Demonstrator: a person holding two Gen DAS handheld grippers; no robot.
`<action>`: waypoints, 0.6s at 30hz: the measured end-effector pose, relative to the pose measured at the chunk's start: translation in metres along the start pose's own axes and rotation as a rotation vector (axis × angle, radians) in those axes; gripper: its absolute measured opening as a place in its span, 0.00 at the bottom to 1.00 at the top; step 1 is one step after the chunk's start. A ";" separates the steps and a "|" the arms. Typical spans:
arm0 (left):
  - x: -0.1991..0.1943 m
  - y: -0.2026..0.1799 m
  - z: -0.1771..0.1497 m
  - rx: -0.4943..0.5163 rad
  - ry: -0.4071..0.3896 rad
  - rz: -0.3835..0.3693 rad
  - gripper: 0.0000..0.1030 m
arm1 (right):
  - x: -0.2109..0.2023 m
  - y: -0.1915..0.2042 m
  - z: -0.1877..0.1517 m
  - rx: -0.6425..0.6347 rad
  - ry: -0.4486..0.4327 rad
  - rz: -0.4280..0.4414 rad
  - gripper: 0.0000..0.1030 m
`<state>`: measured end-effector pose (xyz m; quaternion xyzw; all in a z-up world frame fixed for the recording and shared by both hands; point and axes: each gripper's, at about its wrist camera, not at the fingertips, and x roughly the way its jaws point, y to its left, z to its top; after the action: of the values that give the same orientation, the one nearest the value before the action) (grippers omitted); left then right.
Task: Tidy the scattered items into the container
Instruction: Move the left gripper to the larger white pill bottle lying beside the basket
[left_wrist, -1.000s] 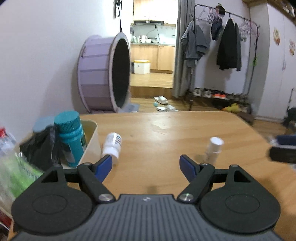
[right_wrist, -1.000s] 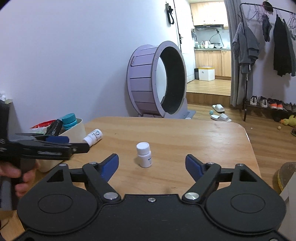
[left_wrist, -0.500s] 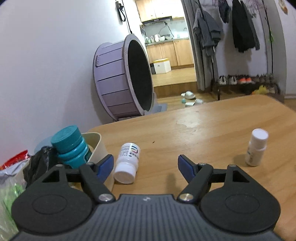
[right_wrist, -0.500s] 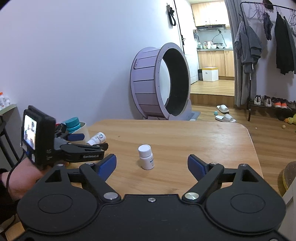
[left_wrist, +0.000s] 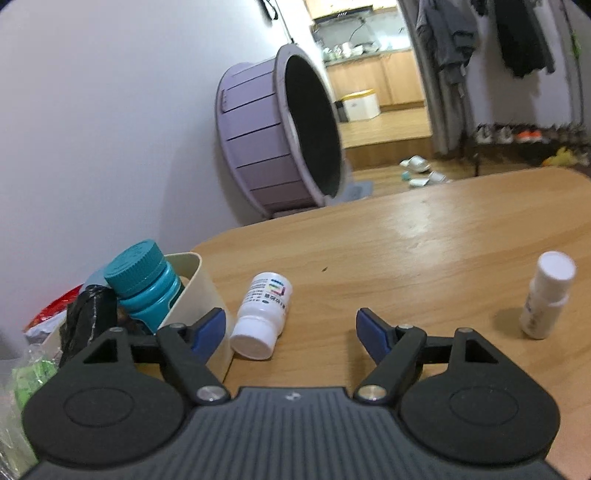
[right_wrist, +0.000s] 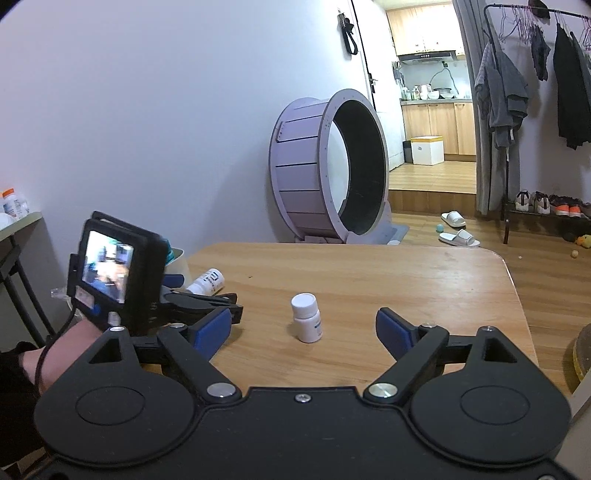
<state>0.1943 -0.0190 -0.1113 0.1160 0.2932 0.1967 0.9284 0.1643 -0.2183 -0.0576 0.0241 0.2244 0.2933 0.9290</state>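
Left hand-held gripper (left_wrist: 290, 328), jaws apart and empty, lines up on the lying bottle (left_wrist: 263, 315), which sits on the surface (left_wrist: 424, 254) just beside the bin (left_wrist: 194, 291). Next move, I'd say: shift left, close on the bottle's body, lift over the rim. Bin holds a teal bottle (left_wrist: 144, 291) and a black bag (left_wrist: 88, 317). Right hand-held gripper (right_wrist: 303, 328), jaws apart, empty, faces the upright bottle (right_wrist: 306, 317) mid-surface.

Wall (right_wrist: 147, 110): plain white
Floor (right_wrist: 535, 266): wood
Wheel (right_wrist: 328, 166): purple, stood by the wall
Rack (right_wrist: 535, 74): hung with clothes
Kitchen (right_wrist: 428, 92): seen through doorway
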 end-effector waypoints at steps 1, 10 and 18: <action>0.001 -0.001 0.000 0.000 0.003 0.010 0.76 | -0.001 0.000 0.000 -0.001 -0.001 -0.001 0.83; 0.014 -0.010 0.015 -0.039 0.106 0.073 0.79 | -0.006 0.002 0.004 -0.006 -0.008 0.004 0.83; 0.022 0.012 0.017 -0.199 0.192 -0.089 0.80 | -0.014 -0.004 0.008 -0.002 -0.029 0.010 0.84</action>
<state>0.2174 -0.0003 -0.1046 -0.0091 0.3647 0.1936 0.9107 0.1596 -0.2291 -0.0456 0.0283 0.2106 0.2977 0.9307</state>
